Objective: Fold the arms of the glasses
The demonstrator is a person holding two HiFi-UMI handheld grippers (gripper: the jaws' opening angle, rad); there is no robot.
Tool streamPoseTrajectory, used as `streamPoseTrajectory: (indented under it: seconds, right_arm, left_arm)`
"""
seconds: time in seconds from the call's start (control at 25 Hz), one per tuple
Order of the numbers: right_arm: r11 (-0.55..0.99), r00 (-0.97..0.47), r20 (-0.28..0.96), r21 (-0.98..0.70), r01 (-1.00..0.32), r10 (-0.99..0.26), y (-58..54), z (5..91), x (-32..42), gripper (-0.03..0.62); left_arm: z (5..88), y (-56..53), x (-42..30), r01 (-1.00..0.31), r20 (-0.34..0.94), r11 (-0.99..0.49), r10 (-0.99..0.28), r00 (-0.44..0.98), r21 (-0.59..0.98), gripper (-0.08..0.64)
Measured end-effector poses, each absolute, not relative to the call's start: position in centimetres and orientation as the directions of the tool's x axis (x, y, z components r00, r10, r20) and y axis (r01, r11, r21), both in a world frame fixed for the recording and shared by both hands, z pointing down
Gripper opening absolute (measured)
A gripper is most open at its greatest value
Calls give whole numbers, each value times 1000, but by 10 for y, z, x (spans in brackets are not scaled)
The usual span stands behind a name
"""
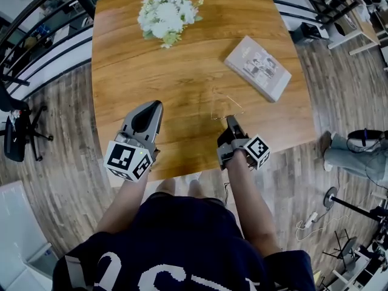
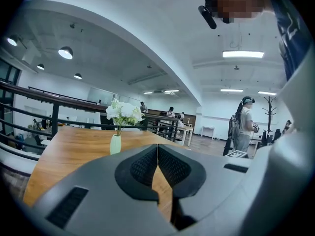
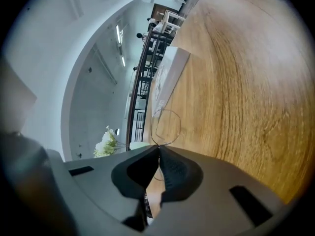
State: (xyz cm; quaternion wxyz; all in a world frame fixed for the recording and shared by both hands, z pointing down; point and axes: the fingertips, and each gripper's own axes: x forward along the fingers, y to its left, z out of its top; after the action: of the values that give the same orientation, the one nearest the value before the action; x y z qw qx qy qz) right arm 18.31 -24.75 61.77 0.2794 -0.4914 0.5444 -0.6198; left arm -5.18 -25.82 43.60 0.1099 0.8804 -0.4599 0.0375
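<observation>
The glasses (image 1: 227,107) are thin wire-framed ones with clear lenses, just in front of my right gripper (image 1: 230,120) over the wooden table (image 1: 182,83). In the right gripper view one rounded lens (image 3: 166,127) sticks out past the jaw tips, and my right gripper (image 3: 159,149) is shut on the wire frame beside it. The arms of the glasses are hard to make out. My left gripper (image 1: 155,105) hovers over the table's near left part, apart from the glasses. Its jaws (image 2: 157,146) are shut with nothing between them.
A vase of white flowers (image 1: 167,14) stands at the table's far side. A grey book (image 1: 257,67) lies to the right, beyond the glasses. The table's front edge is close below both grippers. A person (image 2: 243,124) stands far off in the room.
</observation>
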Motion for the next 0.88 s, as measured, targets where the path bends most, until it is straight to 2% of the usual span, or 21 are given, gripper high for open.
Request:
streamPoseTrajectory:
  seconds: [0.44,0.68,0.88]
  right_arm:
    - [8,-602,64,-993,-116,-796,-225,527,155,28]
    - [81,-646,-11,-994,-79,-763,-210,485,140,28]
    - [107,-661,-30,-991,-76,-750,-205,472,133,28]
  left_arm:
    - [468,-263,-19,-713,217,-643,-681,699,279,15]
    - [462,-271,1,-589,137,-662,-603,786,464,17]
    - [453,-267,21,-512,96,-671,-554,827,537,17]
